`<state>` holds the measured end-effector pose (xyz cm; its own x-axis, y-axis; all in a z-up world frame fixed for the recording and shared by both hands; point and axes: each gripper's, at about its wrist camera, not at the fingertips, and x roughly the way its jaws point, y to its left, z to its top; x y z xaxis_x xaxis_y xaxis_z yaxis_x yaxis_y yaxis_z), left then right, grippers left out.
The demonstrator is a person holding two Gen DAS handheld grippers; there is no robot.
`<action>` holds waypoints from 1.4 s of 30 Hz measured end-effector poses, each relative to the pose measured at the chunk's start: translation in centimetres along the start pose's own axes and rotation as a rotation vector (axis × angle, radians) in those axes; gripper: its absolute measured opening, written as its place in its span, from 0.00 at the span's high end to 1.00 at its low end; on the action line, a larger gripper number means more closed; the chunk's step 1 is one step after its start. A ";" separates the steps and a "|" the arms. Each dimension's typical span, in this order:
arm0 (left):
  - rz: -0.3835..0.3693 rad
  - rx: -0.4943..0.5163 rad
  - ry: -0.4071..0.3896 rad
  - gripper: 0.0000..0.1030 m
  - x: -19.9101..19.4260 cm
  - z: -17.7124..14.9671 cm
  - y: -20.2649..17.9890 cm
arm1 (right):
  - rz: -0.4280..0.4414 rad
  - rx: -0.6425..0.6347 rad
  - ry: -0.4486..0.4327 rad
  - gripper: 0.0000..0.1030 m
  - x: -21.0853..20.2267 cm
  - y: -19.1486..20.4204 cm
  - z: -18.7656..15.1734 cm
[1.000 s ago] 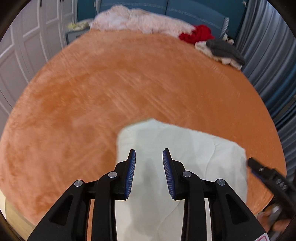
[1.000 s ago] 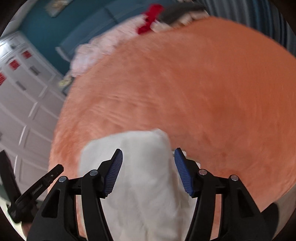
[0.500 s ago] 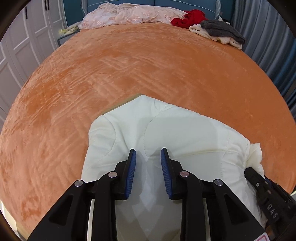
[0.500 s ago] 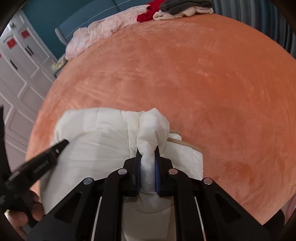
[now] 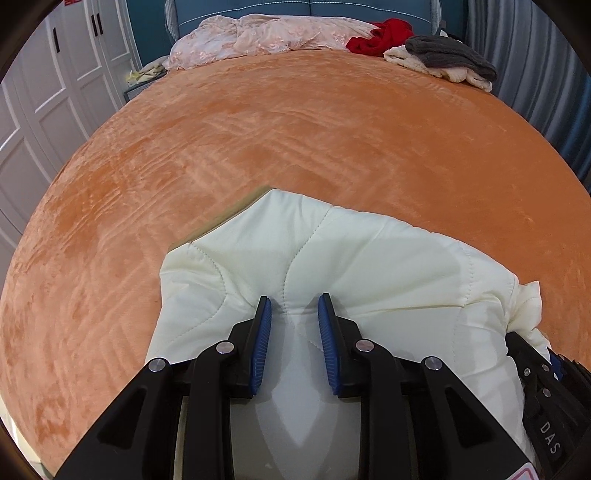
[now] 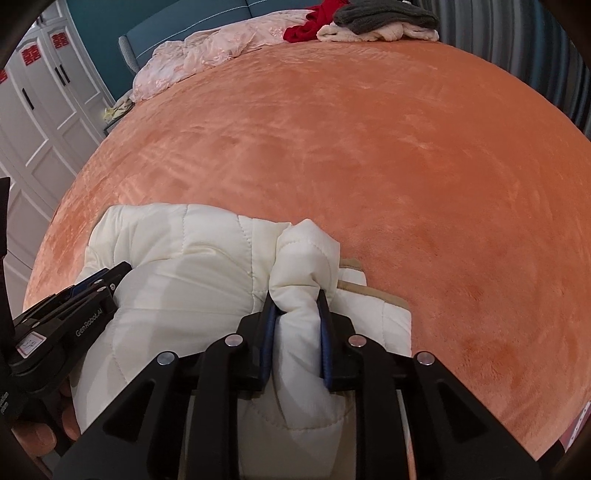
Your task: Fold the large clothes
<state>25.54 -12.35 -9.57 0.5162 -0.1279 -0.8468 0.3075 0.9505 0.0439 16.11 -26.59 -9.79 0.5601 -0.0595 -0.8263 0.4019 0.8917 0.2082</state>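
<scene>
A cream quilted jacket [image 5: 369, 258] lies bunched at the near edge of an orange plush bed [image 5: 295, 129]. My left gripper [image 5: 294, 310] is open, its blue pads resting on the jacket's top with a ridge of fabric between them. My right gripper [image 6: 294, 306] is shut on a thick bunched fold of the jacket [image 6: 306, 254] at its right end. The jacket's body [image 6: 177, 258] spreads to the left in the right wrist view, where the left gripper's side [image 6: 85, 291] shows. The right gripper's body [image 5: 546, 406] shows at the lower right of the left wrist view.
Pink lacy bedding [image 5: 266, 37], a red garment [image 5: 384, 33] and a grey and cream pile [image 5: 447, 61] lie at the bed's far end against a blue headboard. White wardrobe doors [image 5: 48, 96] stand to the left. Blue-grey curtains [image 5: 546, 74] hang on the right.
My right gripper closed on the jacket's fold from wide open. Both grippers came down onto the jacket. In the last half second little has moved.
</scene>
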 end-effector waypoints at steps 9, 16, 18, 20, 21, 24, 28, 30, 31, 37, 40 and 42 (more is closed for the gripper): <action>0.055 0.019 -0.031 0.79 0.8 -0.3 -0.7 | -0.012 -0.005 -0.028 0.81 0.4 0.3 -0.6; 0.063 0.019 -0.050 0.79 1.0 -0.4 -0.7 | -0.018 -0.009 -0.045 0.81 0.5 0.4 -0.8; 0.068 0.020 -0.053 0.79 1.0 -0.5 -0.9 | -0.019 -0.010 -0.052 0.81 0.6 0.5 -0.9; 0.074 0.021 -0.054 0.79 0.9 -0.5 -1.0 | -0.022 -0.012 -0.054 0.80 0.6 0.5 -0.9; 0.075 0.020 -0.054 0.79 0.9 -0.5 -1.0 | -0.025 -0.014 -0.056 0.80 0.6 0.6 -0.8; 0.067 0.014 -0.053 0.77 0.8 -0.5 -0.9 | -0.012 -0.007 -0.059 0.79 0.4 0.4 -0.7; 0.012 -0.025 -0.025 0.73 -0.5 -0.1 0.1 | 0.087 0.083 -0.023 0.68 -0.9 -1.6 0.3; -0.060 -0.071 -0.022 0.67 -2.6 -0.1 1.7 | 0.124 0.145 -0.026 0.62 -3.4 -3.1 0.4; -0.094 -0.102 -0.036 0.59 -4.3 -0.5 2.9 | 0.134 0.154 -0.041 0.55 -4.7 -3.8 0.2; -0.182 -0.256 0.018 0.34 -8.4 -4.6 8.6 | 0.213 0.184 0.057 0.38 -8.2 -7.0 -3.0; -0.348 -0.430 0.120 0.32 -7.2 -7.6 11.5 | 0.288 0.247 0.120 0.33 -8.0 -7.7 -4.8; -0.431 -0.521 0.149 0.31 -6.6 -8.8 12.5 | 0.336 0.303 0.145 0.29 -7.5 -7.7 -5.9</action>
<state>18.95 2.89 -8.14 0.3074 -0.5201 -0.7969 0.0176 0.8404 -0.5417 4.49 -30.35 -8.26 0.5967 0.2921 -0.7474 0.4213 0.6786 0.6016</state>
